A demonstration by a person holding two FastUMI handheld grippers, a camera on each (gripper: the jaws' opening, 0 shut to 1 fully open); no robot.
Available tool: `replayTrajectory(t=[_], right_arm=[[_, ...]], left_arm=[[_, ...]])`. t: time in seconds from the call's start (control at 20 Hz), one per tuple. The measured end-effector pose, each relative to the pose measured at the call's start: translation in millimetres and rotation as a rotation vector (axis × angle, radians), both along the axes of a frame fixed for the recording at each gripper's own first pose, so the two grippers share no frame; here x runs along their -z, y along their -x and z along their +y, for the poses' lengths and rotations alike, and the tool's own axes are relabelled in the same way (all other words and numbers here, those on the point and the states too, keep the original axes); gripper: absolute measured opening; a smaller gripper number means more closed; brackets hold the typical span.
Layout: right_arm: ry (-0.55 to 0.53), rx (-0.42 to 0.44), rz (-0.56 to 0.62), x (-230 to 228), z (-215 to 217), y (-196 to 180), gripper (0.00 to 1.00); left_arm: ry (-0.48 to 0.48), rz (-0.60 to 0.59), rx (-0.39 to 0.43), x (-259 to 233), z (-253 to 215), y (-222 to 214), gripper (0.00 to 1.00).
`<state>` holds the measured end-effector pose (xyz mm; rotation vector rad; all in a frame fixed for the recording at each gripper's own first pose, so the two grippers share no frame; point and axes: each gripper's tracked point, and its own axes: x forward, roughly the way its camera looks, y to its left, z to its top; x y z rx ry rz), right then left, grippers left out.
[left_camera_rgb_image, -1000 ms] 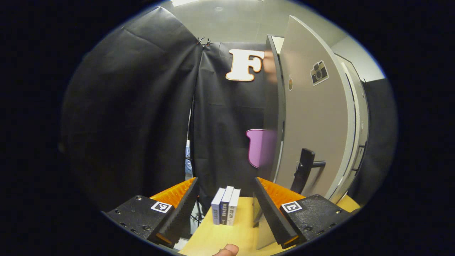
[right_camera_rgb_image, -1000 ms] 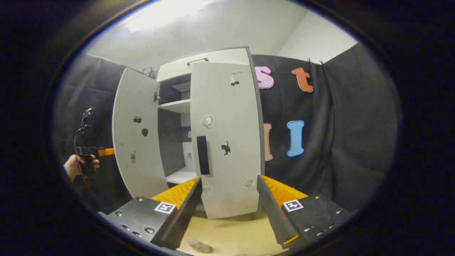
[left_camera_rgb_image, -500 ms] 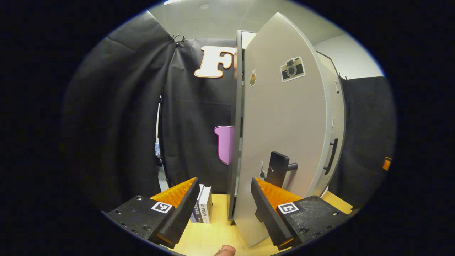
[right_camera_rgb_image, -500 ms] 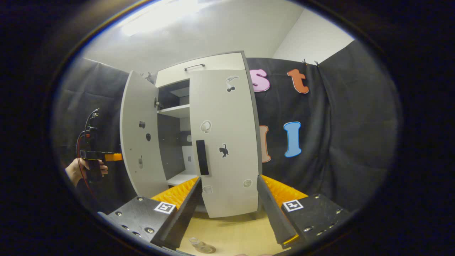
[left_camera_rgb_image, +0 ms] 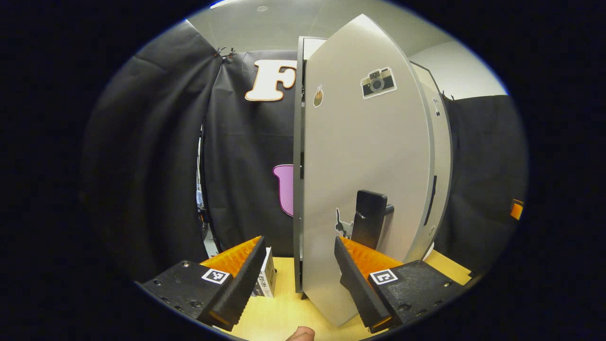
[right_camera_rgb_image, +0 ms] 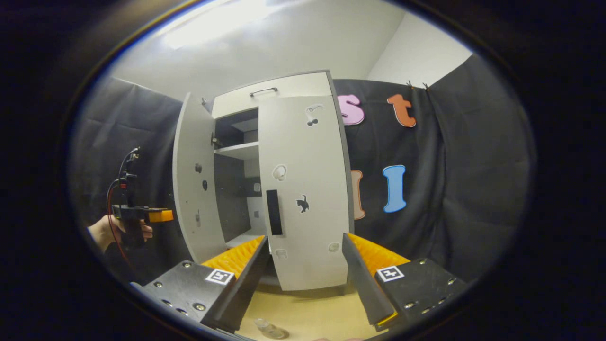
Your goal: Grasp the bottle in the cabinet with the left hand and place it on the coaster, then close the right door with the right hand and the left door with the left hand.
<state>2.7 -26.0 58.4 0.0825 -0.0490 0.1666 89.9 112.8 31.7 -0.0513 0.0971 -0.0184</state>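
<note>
Left gripper (left_camera_rgb_image: pixel 298 279) is reaching toward the cabinet (right_camera_rgb_image: pixel 279 90), jaws spread and empty, its right finger seemingly nudging the left door (left_camera_rgb_image: pixel 360 180) shut near the handle (left_camera_rgb_image: pixel 369 225). At three o'clock, the right door (right_camera_rgb_image: pixel 305 194) is sitting closed. Right gripper (right_camera_rgb_image: pixel 305 279) is hanging back, open and idle, while the bottle (right_camera_rgb_image: pixel 267 328) is lying low at six o'clock on the table (right_camera_rgb_image: pixel 312 315).

The left gripper (left_camera_rgb_image: pixel 298 279) hung open before the half-shut left door (left_camera_rgb_image: pixel 364 189), its right finger beside the door's black handle (left_camera_rgb_image: pixel 368 225)
</note>
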Motion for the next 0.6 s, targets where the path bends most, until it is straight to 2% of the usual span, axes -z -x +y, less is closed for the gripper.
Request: replayTrajectory(t=[0.05, 0.1, 0.3, 0.35, 0.4, 0.6], right_arm=[[0.000, -0.003, -0.003, 0.0, 1.0, -1.2, 0.91], [0.002, -0.005, 0.000, 1.1, 1.5, -2.0, 0.94], [0.008, -0.005, -0.002, -0.1, 3.6, -4.9, 0.94], [0.010, -0.004, -0.002, -0.3, 3.1, -5.1, 0.91], [0.013, -0.003, -0.001, 1.0, 2.6, -4.8, 0.94], [0.027, 0.019, 0.010, 5.4, -5.8, -4.2, 0.94]], left_arm=[[-0.002, 0.009, 0.005, 3.0, -3.6, -1.5, 0.87], [-0.011, 0.017, 0.010, 7.6, -6.5, -1.7, 0.92], [-0.025, 0.007, 0.014, 9.4, -19.1, -3.0, 0.92], [-0.024, 0.008, 0.016, 9.1, -22.8, -4.7, 0.87], [-0.023, 0.005, 0.022, 8.9, -27.0, -6.1, 0.92], [-0.050, 0.000, 0.034, 7.8, -41.3, -12.9, 0.92]])
